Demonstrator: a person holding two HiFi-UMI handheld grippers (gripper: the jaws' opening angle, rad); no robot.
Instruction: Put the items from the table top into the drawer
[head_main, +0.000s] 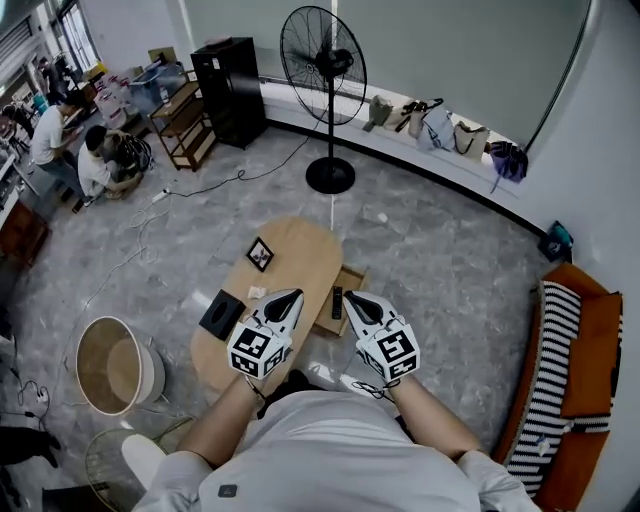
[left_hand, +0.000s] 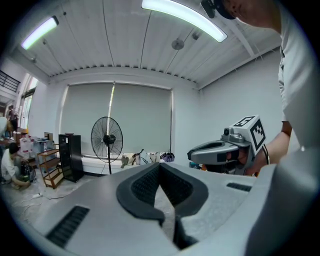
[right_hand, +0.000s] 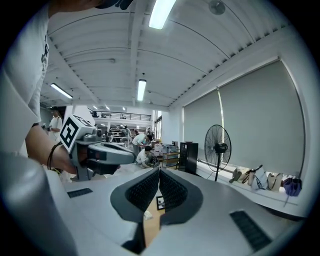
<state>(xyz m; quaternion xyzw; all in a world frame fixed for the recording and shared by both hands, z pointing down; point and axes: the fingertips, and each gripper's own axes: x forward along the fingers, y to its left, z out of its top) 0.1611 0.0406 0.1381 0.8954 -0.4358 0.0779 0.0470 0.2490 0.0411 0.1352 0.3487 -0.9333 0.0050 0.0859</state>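
Observation:
An oval wooden table (head_main: 300, 250) stands below me. On it lie a small black-framed picture (head_main: 260, 254), a black box (head_main: 222, 313) and a small white item (head_main: 257, 292). At the table's right side a drawer (head_main: 347, 285) stands open, with a dark remote (head_main: 337, 302) inside. My left gripper (head_main: 287, 300) hangs over the table's near end, shut and empty. My right gripper (head_main: 358, 301) hovers beside the drawer, also shut with nothing held. In the right gripper view the shut jaw tips (right_hand: 159, 172) point level, and the picture (right_hand: 160, 202) and white item (right_hand: 147, 215) show beneath them.
A tall standing fan (head_main: 323, 60) is beyond the table. A round bin (head_main: 110, 365) sits at the left. A striped sofa (head_main: 560, 390) is at the right, a black cabinet (head_main: 228, 90) at the back, and people (head_main: 60, 140) work at far left.

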